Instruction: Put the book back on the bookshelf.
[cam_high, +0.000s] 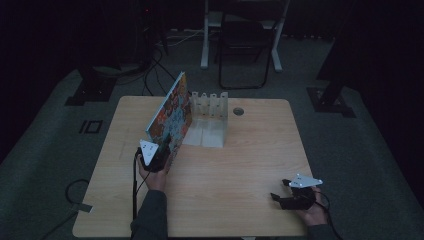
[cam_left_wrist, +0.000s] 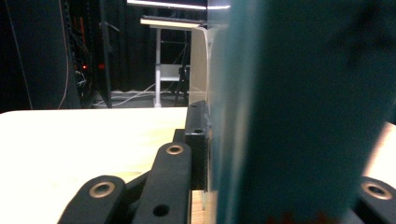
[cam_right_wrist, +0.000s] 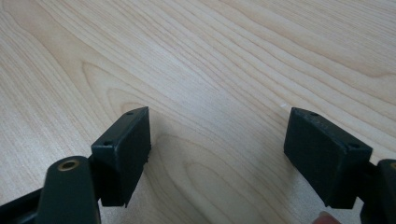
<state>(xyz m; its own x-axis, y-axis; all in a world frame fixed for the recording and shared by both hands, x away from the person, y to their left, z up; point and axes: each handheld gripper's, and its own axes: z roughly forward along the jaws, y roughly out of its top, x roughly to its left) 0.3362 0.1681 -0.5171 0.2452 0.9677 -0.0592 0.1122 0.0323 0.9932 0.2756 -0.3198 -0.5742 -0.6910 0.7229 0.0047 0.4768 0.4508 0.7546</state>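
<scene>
A: Count on the tabletop (cam_high: 240, 165)?

B: One book (cam_high: 170, 117), one white rack (cam_high: 210, 107), two grippers. The tabletop is light wood with one round hole (cam_high: 238, 111) near its far edge.

A: Book position?

B: Standing on its lower edge, tilted, left of centre. Colourful cover faces right in the high view. Its far end is just beside the rack, which stands at the far middle of the tabletop. Whether book and rack touch, cannot tell.

A: Rack details?

B: White, an upright back with several dividers along the top and a flat base plate reaching toward the person. Exact divider count is too small to read.

A: Left gripper (cam_high: 156, 159)?

B: At the book's near lower corner. In the left gripper view the teal cover (cam_left_wrist: 299, 107) stands between the two fingers, and one black pad (cam_left_wrist: 196, 140) lies flat against it. Fingers are clamped on the book.

A: Right gripper (cam_high: 292, 195)?

B: Near the right front corner of the tabletop, well apart from book and rack, held in the person's right hand (cam_high: 315, 212). The right gripper view shows its two fingers (cam_right_wrist: 123, 149) spread wide over bare wood grain, with nothing between them.

A: Beyond the tabletop?

B: Dark floor; one folding chair (cam_high: 245, 45) and one white frame (cam_high: 242, 35) behind.
</scene>
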